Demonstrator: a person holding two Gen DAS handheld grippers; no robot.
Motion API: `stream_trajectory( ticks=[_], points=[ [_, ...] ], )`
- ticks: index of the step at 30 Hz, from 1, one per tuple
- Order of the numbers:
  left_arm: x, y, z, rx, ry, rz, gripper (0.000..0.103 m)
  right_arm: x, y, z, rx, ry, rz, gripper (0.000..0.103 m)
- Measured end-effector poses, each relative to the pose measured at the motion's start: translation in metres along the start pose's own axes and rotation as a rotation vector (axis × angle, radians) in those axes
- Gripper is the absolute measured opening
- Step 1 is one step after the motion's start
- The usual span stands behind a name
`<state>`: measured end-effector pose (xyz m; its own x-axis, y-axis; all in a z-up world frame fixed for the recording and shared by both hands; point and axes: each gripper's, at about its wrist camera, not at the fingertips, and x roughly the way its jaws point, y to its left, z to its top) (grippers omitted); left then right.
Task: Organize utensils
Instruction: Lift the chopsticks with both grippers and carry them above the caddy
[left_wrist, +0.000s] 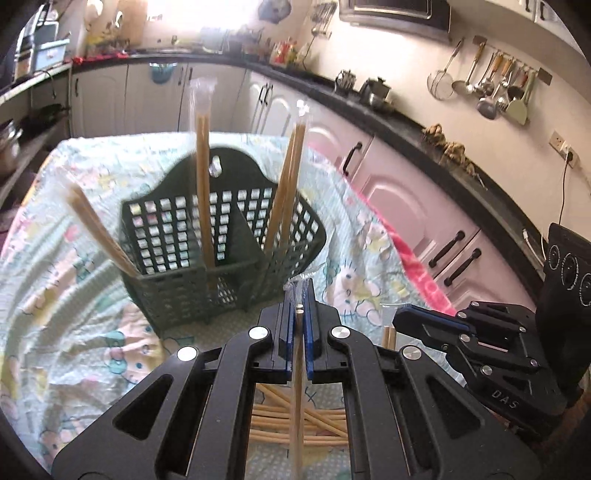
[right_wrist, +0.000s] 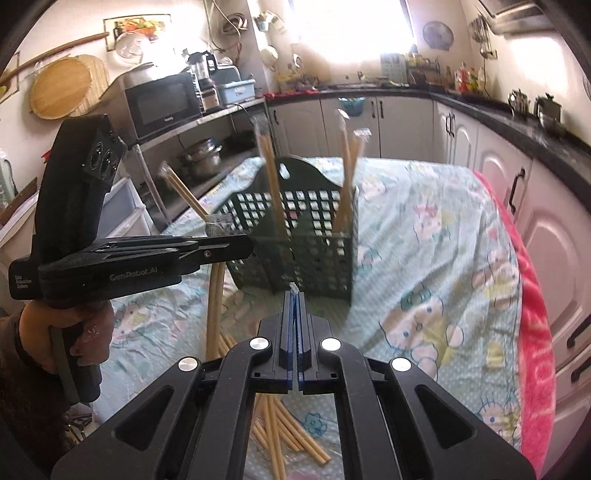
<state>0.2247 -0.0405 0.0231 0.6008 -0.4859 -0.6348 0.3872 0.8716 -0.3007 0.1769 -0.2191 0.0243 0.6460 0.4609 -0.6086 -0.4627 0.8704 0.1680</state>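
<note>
A dark green lattice basket (left_wrist: 177, 280) with two compartments stands on the cloth-covered table; it also shows in the right wrist view (right_wrist: 314, 258). Several wrapped chopstick pairs (left_wrist: 203, 177) stand upright in it. My left gripper (left_wrist: 298, 314) is shut on a wrapped chopstick pair (left_wrist: 297, 406) that hangs down between its fingers, just in front of the basket. My right gripper (right_wrist: 294, 295) is shut on a wrapped chopstick pair (right_wrist: 275, 443) below it, its wrapper tip poking out at the fingertips. More wrapped chopsticks (left_wrist: 295, 421) lie in a pile on the table (right_wrist: 295, 435).
The table wears a pale floral cloth (right_wrist: 424, 258) with a pink towel (right_wrist: 532, 332) at its right edge. Kitchen cabinets and a dark counter (left_wrist: 461, 155) run along the right. A shelf with a microwave (right_wrist: 162, 99) stands at the left.
</note>
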Motion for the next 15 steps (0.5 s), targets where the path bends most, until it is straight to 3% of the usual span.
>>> stream_trajectory(
  ticks=[15],
  points=[
    [-0.062, -0.011, 0.027, 0.001, -0.161, 0.023, 0.002, -0.026, 0.024, 0.039, -0.081, -0.094, 0.016, 0.001]
  ],
)
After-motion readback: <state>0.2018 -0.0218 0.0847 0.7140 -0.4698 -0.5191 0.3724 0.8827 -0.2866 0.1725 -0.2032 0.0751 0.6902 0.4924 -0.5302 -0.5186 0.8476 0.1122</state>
